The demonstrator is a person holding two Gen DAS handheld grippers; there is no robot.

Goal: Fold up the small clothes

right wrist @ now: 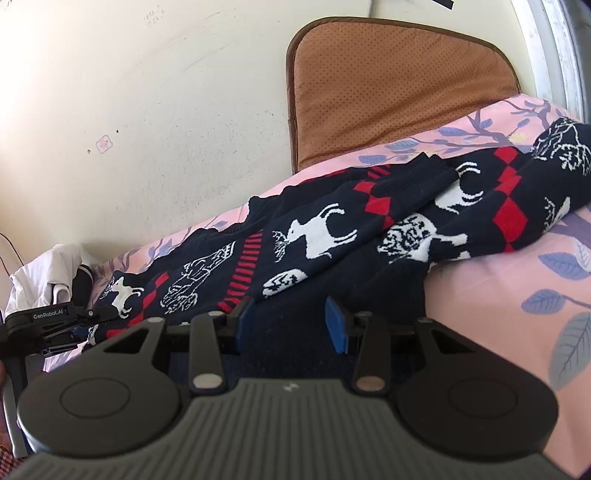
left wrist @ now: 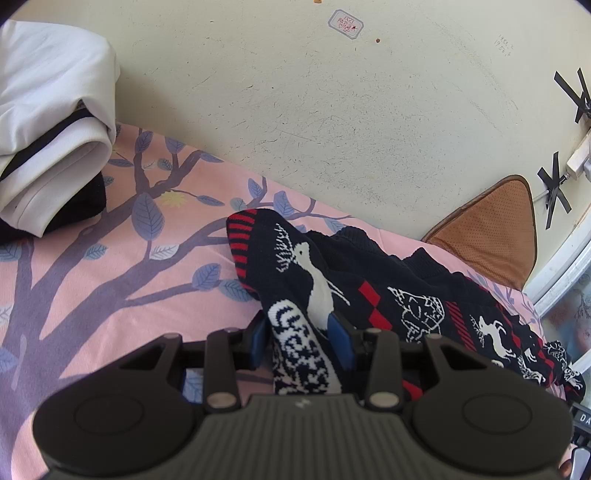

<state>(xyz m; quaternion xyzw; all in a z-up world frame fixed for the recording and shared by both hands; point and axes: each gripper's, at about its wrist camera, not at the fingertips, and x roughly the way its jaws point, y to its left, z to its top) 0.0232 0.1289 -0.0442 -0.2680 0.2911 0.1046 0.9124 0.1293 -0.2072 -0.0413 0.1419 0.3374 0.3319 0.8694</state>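
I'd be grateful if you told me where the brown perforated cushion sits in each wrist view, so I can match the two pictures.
Left wrist view: the brown cushion is at the right edge, leaning against the wall behind the reindeer sweater.
Right wrist view: the brown cushion fills the upper right.
Shared landmark: the small sticker on the wall.

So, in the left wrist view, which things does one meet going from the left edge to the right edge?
Folded white garment → left gripper, closed on a sleeve of the dark reindeer sweater → brown cushion against the wall → black tape crosses at the right edge.
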